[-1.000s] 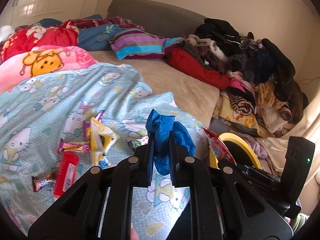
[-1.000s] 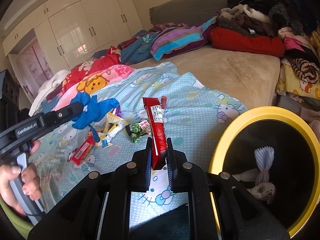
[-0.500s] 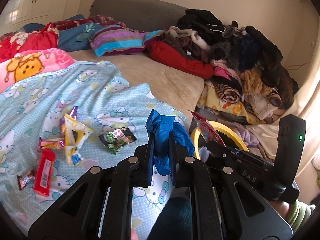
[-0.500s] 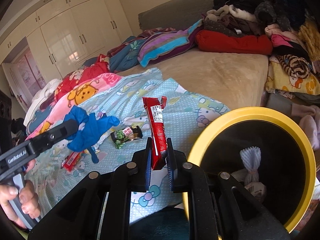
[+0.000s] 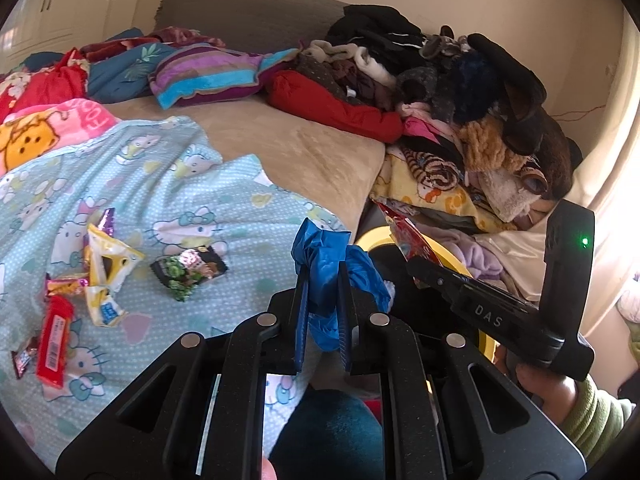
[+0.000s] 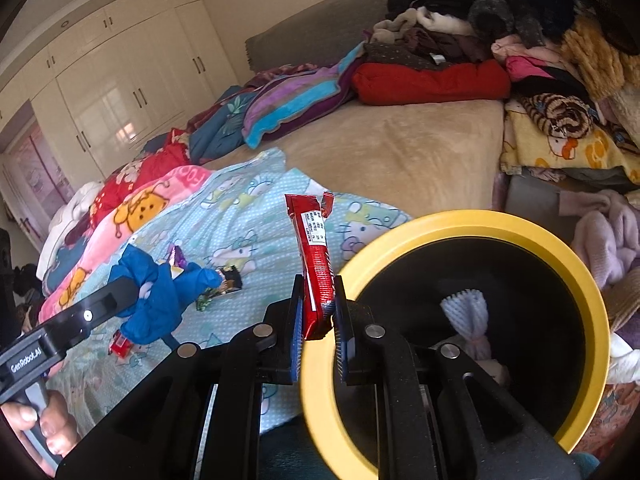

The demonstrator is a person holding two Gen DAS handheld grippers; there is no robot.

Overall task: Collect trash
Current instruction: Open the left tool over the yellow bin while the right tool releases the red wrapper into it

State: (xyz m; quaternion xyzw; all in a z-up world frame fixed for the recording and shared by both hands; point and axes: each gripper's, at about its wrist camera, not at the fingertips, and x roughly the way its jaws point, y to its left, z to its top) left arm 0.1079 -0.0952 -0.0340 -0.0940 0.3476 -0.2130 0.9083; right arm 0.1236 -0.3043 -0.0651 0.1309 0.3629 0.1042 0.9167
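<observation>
Home bedroom, bed [image 5: 312, 152] with blankets, clothes pile [image 5: 460, 92], built-in wardrobes [image 6: 120, 92]

Blue bag [image 5: 328, 264]; red wrapper [image 6: 316, 276]; yellow-rimmed black bin [image 6: 532, 236]; pale-blue cat-print blanket [image 5: 160, 184]; purple-teal striped pillow [image 5: 208, 74].

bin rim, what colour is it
Yellow, around a black inside; the bin rim shows best in the right wrist view.

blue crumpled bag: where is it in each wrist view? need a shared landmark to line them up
Left wrist: blue crumpled bag low centre, clamped in the left gripper.
Right wrist: bag lower left, at the tip of the left gripper.
Shared landmark: yellow-rimmed bin, beside the bed.
</observation>
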